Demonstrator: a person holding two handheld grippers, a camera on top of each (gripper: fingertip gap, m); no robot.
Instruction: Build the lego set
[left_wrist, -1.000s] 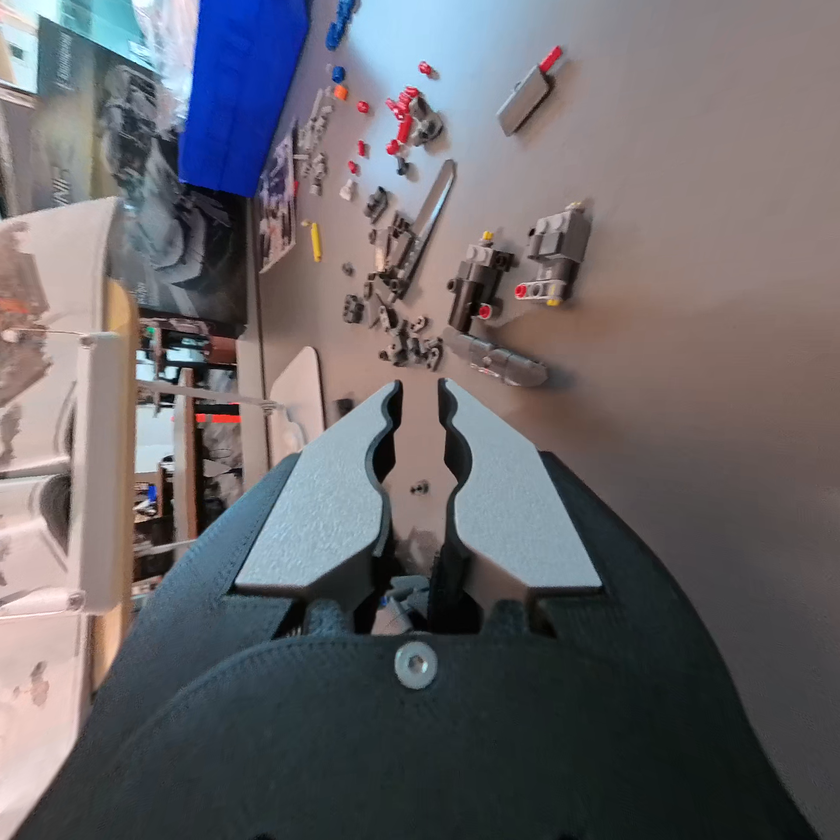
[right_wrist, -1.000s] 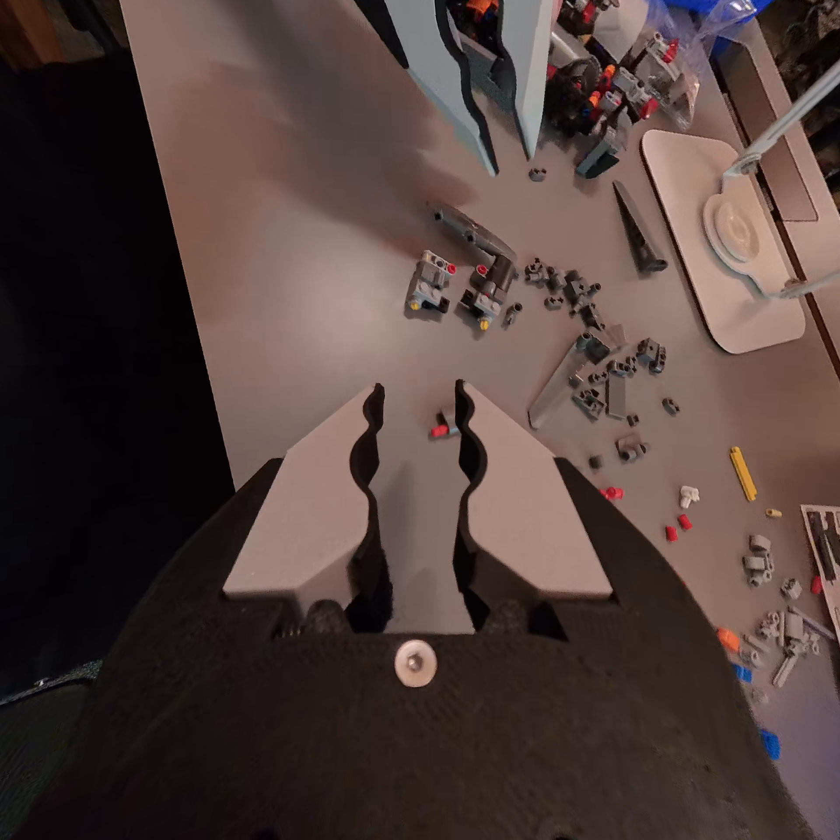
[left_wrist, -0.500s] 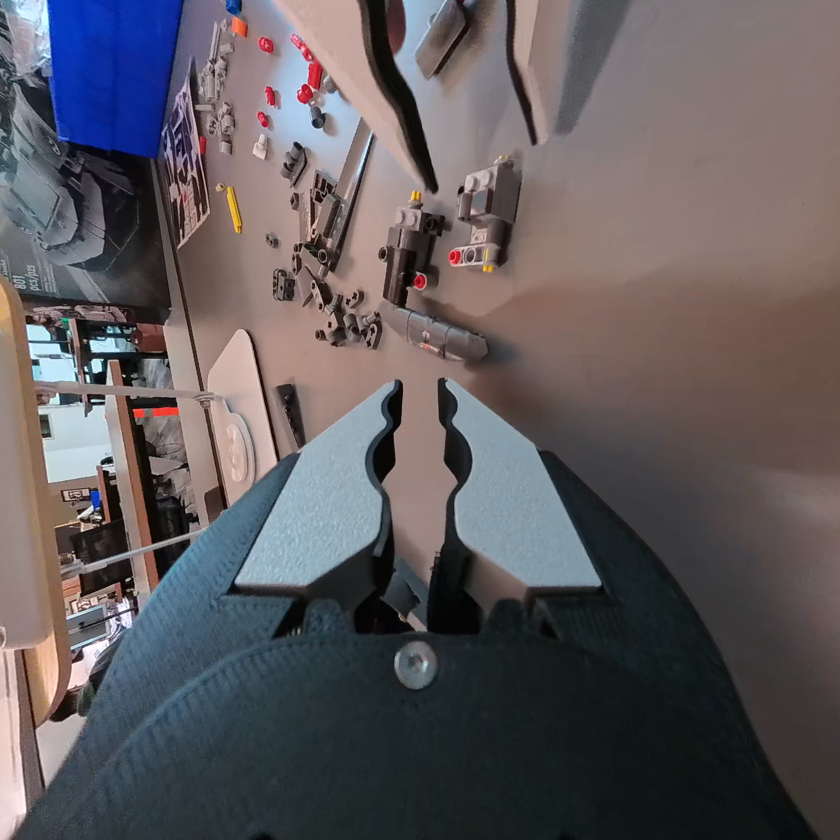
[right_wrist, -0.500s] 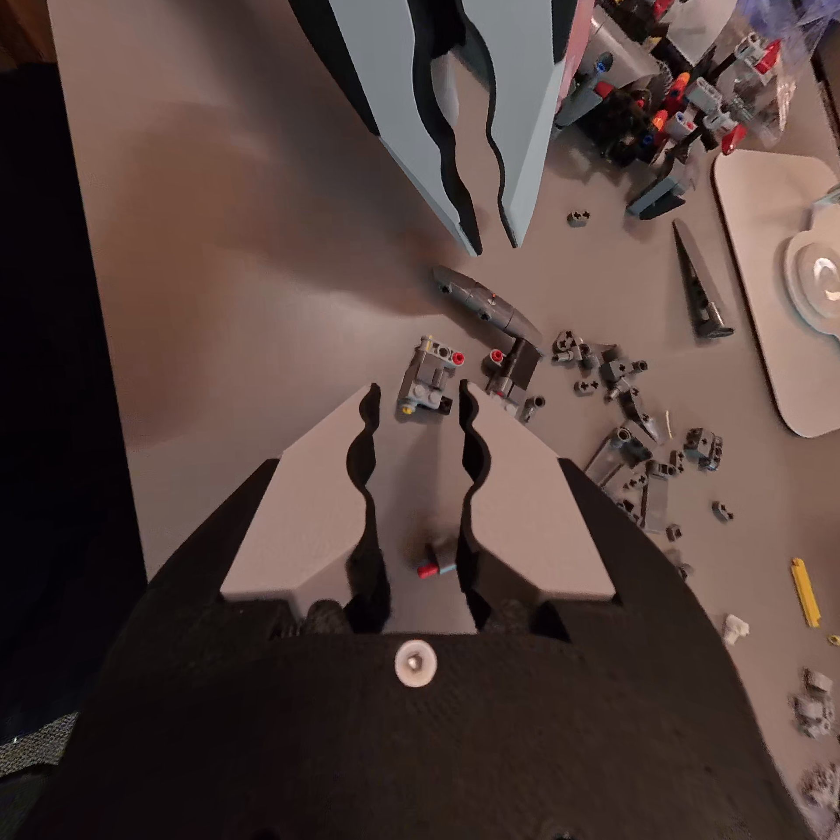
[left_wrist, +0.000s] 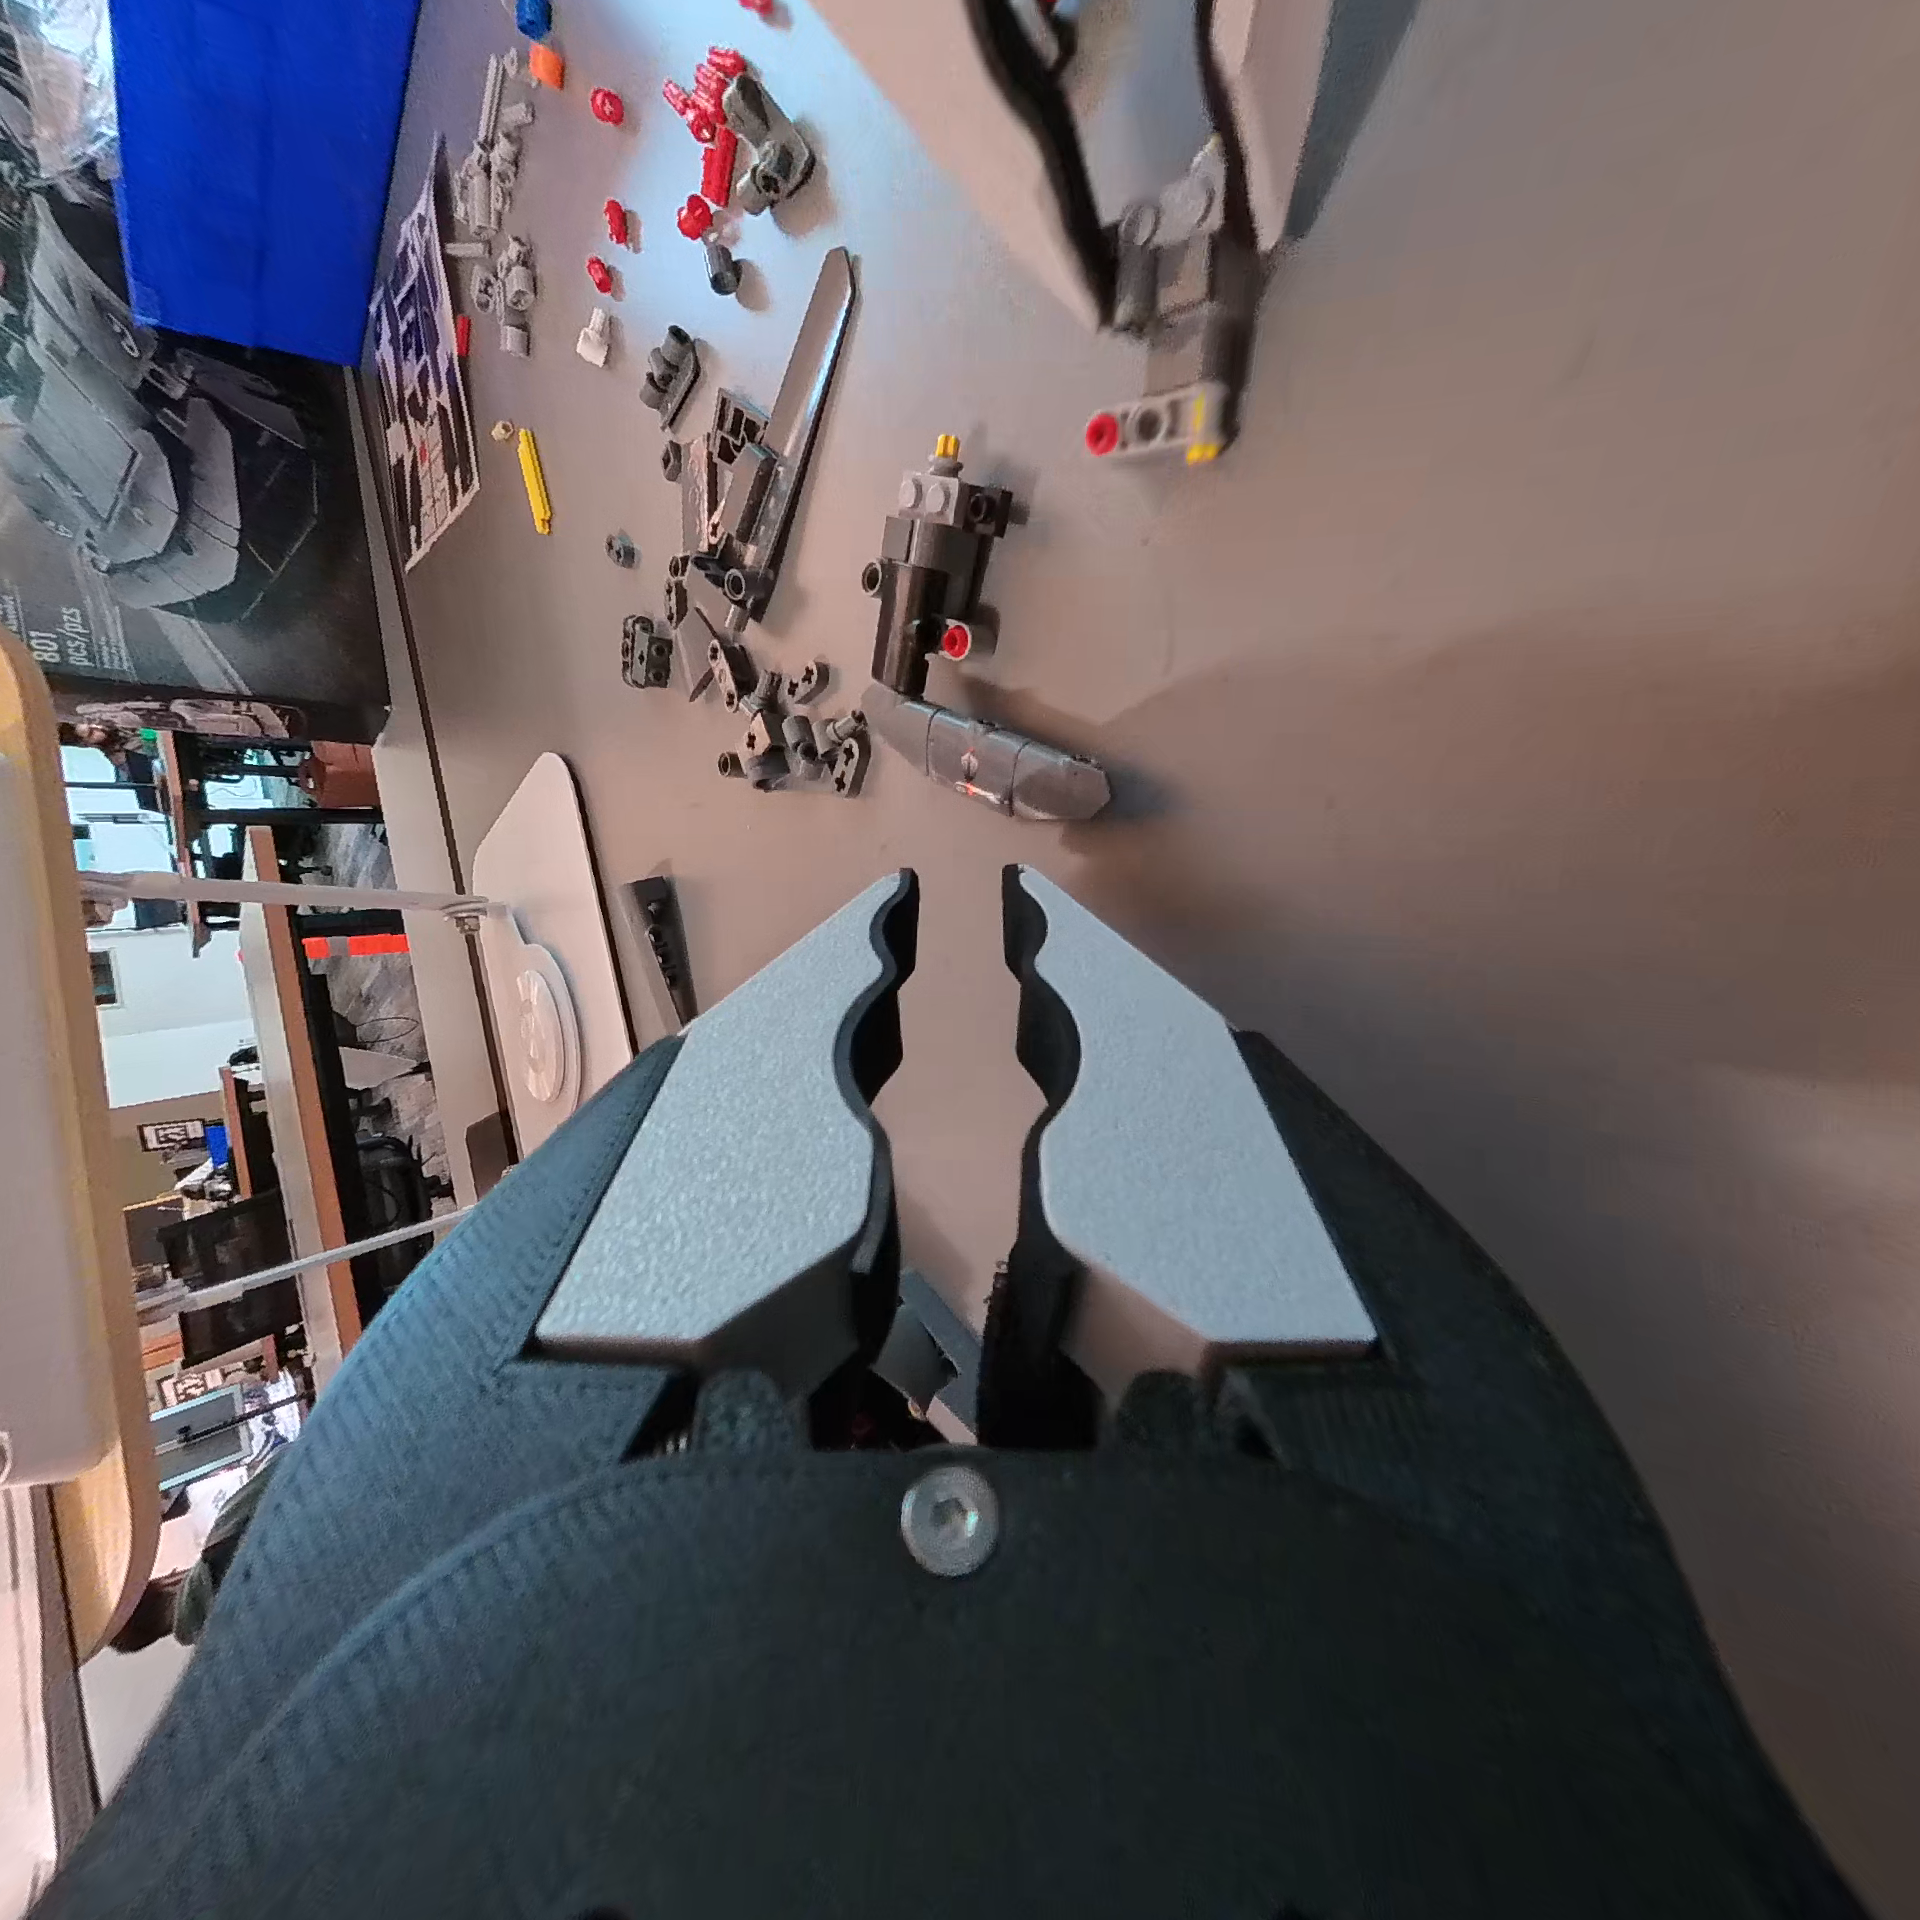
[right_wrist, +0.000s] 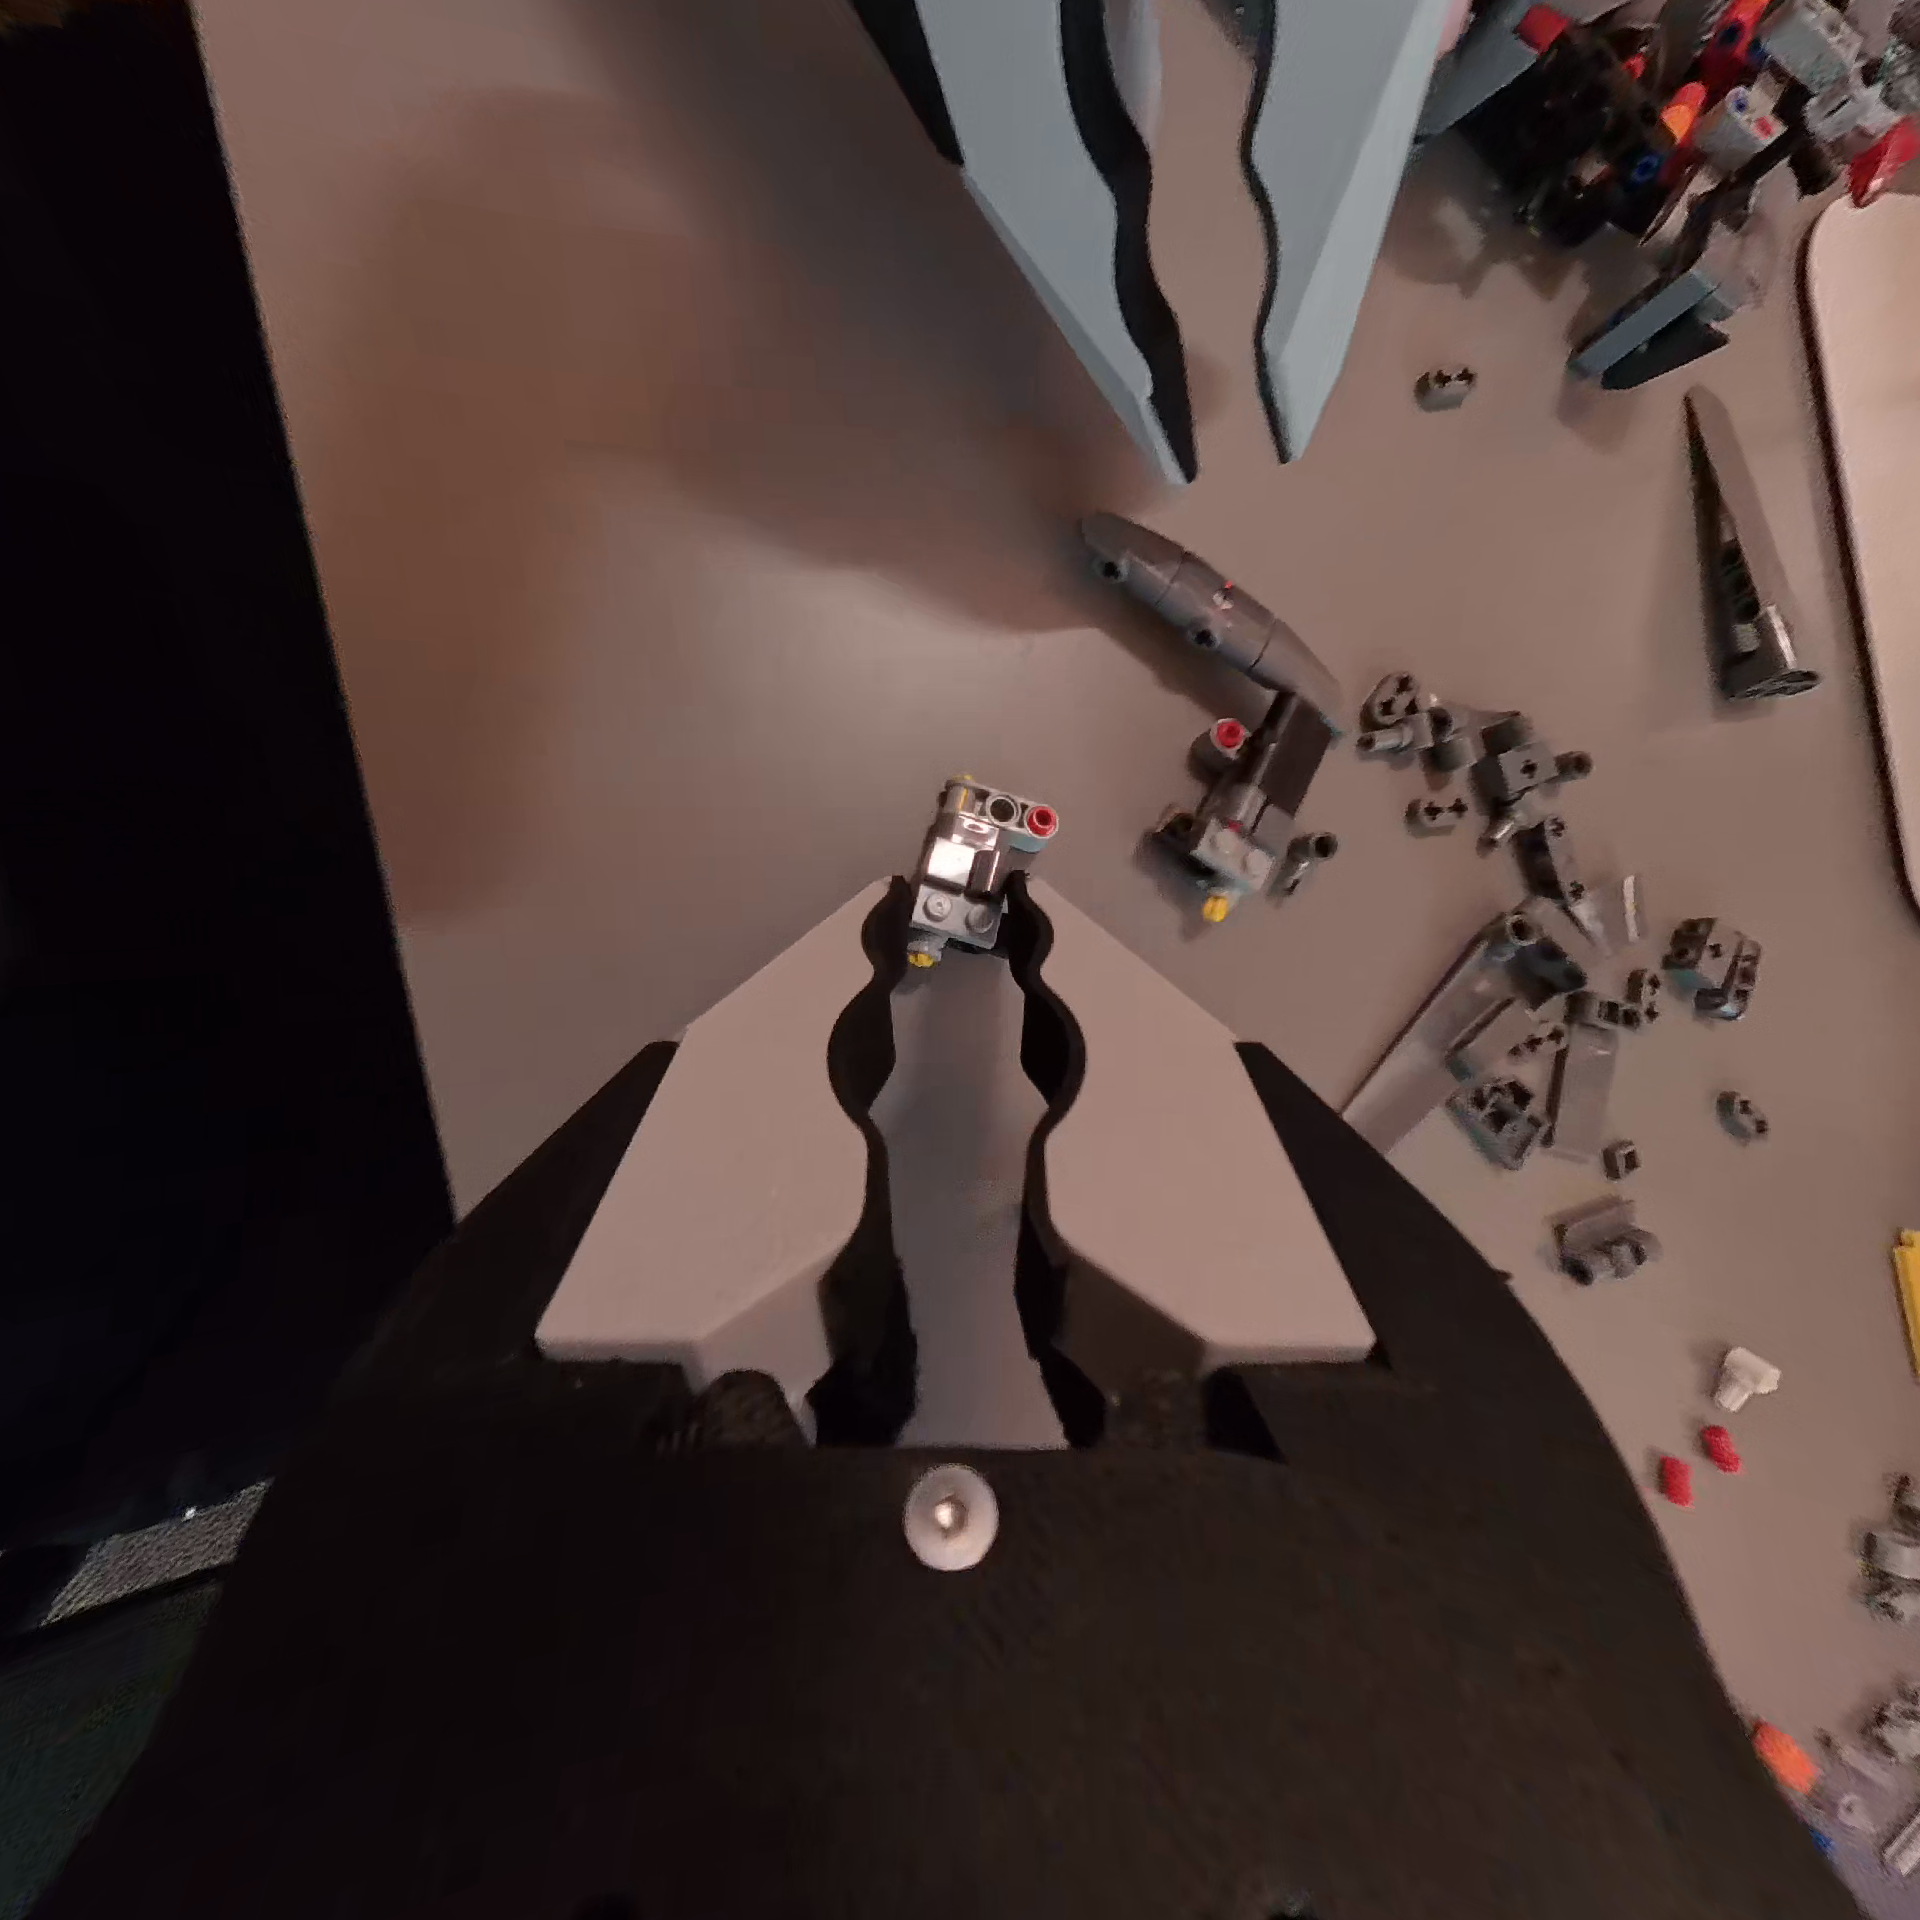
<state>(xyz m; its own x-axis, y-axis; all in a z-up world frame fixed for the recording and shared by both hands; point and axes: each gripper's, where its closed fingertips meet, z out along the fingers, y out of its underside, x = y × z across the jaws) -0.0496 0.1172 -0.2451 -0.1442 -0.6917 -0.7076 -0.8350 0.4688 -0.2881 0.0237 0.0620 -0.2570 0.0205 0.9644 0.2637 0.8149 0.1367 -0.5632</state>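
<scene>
Grey plastic brick parts lie scattered over a grey table (right_wrist: 644, 520). The right gripper (right_wrist: 954, 902) is clamped on a small grey brick assembly (right_wrist: 966, 873) with a red pin and yellow pins at its ends; both fingertips press its sides, and the left wrist view confirms this, showing the assembly (left_wrist: 1169, 301) between the right gripper's fingers at the top of the frame. The assembly sits at the table surface near the table's front edge; whether it is lifted cannot be told. A second, darker assembly (right_wrist: 1242, 805) lies just beside it, and a dark grey rounded body piece (right_wrist: 1210, 608) lies beyond that. The left gripper (left_wrist: 958, 883) hangs above bare table, its fingers narrowly parted with nothing at the tips; a dark piece (left_wrist: 920, 1351) shows deep between the finger bases, and whether it is gripped cannot be told. Nearest ahead of it is the rounded body piece (left_wrist: 987, 758). Loose connectors (left_wrist: 790, 743), a yellow axle (left_wrist: 533, 478), red pins (left_wrist: 707, 94), a sticker sheet (left_wrist: 426, 353), a blue box (left_wrist: 249, 156) and a white lamp base (left_wrist: 540, 935) lie farther off.
</scene>
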